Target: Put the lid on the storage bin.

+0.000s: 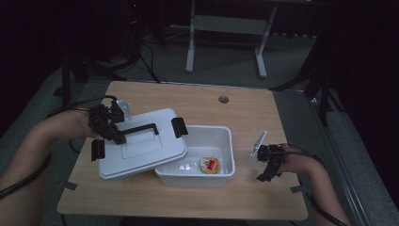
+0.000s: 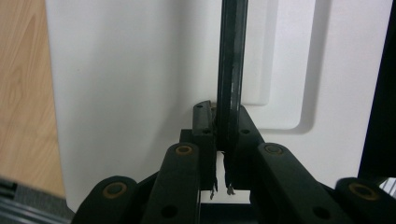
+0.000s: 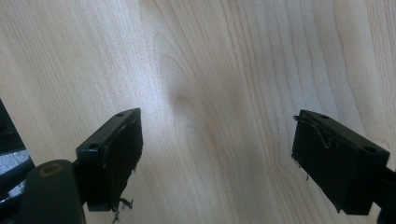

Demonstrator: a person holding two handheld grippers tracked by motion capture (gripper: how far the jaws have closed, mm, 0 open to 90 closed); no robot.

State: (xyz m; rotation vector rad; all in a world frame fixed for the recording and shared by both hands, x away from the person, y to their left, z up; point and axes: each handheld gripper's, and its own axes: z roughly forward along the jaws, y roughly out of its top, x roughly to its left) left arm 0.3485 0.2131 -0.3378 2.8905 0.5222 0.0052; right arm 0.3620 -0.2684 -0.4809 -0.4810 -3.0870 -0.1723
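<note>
A white lid (image 1: 141, 146) with a black handle (image 1: 141, 128) and black side clips hangs tilted over the left end of a white plastic box (image 1: 221, 176). My left gripper (image 1: 117, 134) is shut on the handle (image 2: 232, 70), which runs up between the closed jaws over the lid's white top (image 2: 130, 93). Inside the box lies a small round item with a red and yellow label (image 1: 210, 165). My right gripper (image 1: 267, 172) stands open over the bare wooden table (image 3: 210, 93) to the right of the box, nothing between its fingers (image 3: 114, 154).
The wooden table (image 1: 244, 108) has a round grommet hole (image 1: 223, 99) near its far edge. Cables trail from both grippers off the table sides. Beyond the table stand a white desk frame (image 1: 226, 28) and dark stands on the grey floor.
</note>
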